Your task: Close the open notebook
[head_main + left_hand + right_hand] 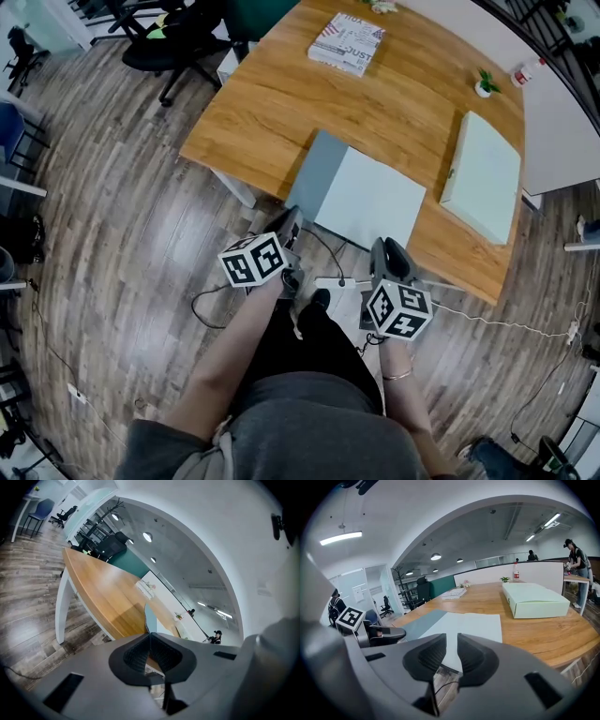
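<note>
The open notebook (pixel 370 197) lies at the table's near edge, with a grey cover (pixel 314 173) on the left and a pale page on the right. My left gripper (pixel 292 217) is at the cover's near left corner. In the left gripper view its jaws (pixel 150 634) are closed together, and the cover's edge (pixel 149 616) rises straight from their tips. My right gripper (pixel 387 246) hangs just off the table edge below the page's near right corner. Its jaws (pixel 451 637) stand apart with nothing between them, pointing at the page (pixel 464 625).
A pale green box (pixel 483 173) lies flat on the right of the wooden table (pixel 281 103). At the far edge are a printed book (pixel 347 42), a small potted plant (pixel 485 86) and a red-capped bottle (pixel 525 73). An office chair (pixel 178 37) stands at the back left. Cables trail on the floor.
</note>
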A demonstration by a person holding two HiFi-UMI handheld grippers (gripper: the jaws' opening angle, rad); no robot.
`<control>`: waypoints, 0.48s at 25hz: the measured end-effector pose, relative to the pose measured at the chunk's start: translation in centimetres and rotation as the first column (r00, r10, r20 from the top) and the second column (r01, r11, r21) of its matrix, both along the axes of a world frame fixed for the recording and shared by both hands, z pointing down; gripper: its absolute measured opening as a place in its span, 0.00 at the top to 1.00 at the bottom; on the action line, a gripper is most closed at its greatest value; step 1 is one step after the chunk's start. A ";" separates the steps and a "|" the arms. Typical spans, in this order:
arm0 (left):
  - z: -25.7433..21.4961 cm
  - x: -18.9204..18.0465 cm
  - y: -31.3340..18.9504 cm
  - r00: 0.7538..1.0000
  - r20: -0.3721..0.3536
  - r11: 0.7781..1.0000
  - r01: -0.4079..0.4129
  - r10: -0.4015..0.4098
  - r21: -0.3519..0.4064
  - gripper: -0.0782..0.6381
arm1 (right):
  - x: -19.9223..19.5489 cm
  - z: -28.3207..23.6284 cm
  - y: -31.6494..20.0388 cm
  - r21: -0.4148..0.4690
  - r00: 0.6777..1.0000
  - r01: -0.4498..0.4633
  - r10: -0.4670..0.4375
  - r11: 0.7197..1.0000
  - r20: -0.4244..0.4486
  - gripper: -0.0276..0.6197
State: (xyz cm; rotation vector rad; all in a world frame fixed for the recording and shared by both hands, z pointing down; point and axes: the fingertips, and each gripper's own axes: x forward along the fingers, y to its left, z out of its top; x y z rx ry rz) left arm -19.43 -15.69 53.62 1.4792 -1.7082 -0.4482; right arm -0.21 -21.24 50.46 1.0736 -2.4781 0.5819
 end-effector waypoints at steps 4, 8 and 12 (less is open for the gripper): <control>-1.7 0.7 -0.2 0.999 0.034 0.999 -0.041 0.040 0.028 0.85 | 0.9 -0.1 0.6 0.005 0.999 -0.033 0.033 0.999 0.009 0.84; -3.2 1.5 -0.5 0.995 0.073 0.996 -0.076 0.072 0.051 0.85 | 1.8 -0.3 1.1 0.009 0.998 -0.063 0.063 0.998 0.018 0.84; -4.4 2.3 -0.9 0.989 0.109 0.992 -0.111 0.104 0.066 0.85 | 2.8 -0.5 1.4 0.012 0.995 -0.097 0.097 0.995 0.024 0.84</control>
